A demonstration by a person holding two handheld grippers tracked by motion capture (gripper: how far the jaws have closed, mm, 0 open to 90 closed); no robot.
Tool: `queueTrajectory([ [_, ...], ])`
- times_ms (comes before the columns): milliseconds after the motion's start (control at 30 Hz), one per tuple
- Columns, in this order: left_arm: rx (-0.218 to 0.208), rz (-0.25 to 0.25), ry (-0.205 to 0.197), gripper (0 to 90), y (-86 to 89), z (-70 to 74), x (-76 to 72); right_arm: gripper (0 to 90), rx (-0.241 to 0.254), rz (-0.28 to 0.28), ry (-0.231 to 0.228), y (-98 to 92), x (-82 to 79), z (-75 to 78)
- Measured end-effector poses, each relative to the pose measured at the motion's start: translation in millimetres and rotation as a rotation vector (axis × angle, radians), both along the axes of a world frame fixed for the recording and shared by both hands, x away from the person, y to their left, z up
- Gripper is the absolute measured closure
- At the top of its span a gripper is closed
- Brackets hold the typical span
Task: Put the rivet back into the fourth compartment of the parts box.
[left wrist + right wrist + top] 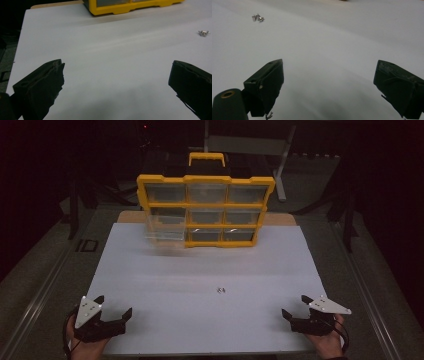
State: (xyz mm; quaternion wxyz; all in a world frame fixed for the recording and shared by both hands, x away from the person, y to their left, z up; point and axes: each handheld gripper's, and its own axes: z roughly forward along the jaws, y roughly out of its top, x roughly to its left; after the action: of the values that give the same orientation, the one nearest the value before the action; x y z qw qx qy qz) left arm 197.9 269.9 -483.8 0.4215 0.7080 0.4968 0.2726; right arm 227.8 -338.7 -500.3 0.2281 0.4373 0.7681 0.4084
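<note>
The white table (200, 320) carries a yellow parts organiser (205, 210) at its far edge, upright with its clear drawers facing the person; one drawer (165, 232) at lower left stands pulled out, probably ready to receive something. No label can be read. Left tool (112, 310) and right tool (295, 307) rest at the near corners — both gaping, holding nothing. Between them, nearer the right one, lies a small cluster of metal fasteners (220, 290).

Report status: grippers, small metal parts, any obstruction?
Left hand-held gripper open, empty. Right hand-held gripper open, empty. Small silvery metal parts untouched mid-board, between both. Path unobstructed.
</note>
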Motion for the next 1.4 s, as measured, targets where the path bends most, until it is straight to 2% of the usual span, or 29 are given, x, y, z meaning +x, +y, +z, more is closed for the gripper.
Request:
queueTrajectory([
  [167,-0.005,0.009,-0.016,0.6,1.7,1.0,-1.4,9.5,-0.004,0.004,0.006,0.3,0.2,-0.4],
  [367,-0.006,0.003,0.006,0.6,1.8,-0.9,0.7,9.6,-0.004,0.013,0.011,2.2,0.9,-0.4],
  [700,0.007,0.003,-0.014,0.6,-1.8,0.7,-0.3,9.6,-0.002,0.006,0.033,5.8,5.0,2.8],
  [833,0.008,0.003,-0.017,0.6,-1.9,0.6,-0.9,9.6,0.004,0.033,0.029,13.4,8.8,10.4],
  [967,0.003,0.004,-0.009,0.6,-1.5,-0.6,0.4,9.6,-0.007,0.087,0.035,26.8,16.1,16.2],
  [1167,0.01,-0.003,-0.004,0.6,-2.1,-0.7,0.4,9.7,-0.012,0.155,0.024,47.1,34.5,29.0],
  [1300,0.011,-0.004,0.001,0.6,-2.2,-1.4,0.6,9.8,-0.019,0.172,0.033,60.0,48.4,36.7],
  [1400,0.016,-0.005,0.005,0.6,-2.3,-1.6,0.8,9.8,-0.005,0.192,0.036,66.8,55.1,39.2],
])
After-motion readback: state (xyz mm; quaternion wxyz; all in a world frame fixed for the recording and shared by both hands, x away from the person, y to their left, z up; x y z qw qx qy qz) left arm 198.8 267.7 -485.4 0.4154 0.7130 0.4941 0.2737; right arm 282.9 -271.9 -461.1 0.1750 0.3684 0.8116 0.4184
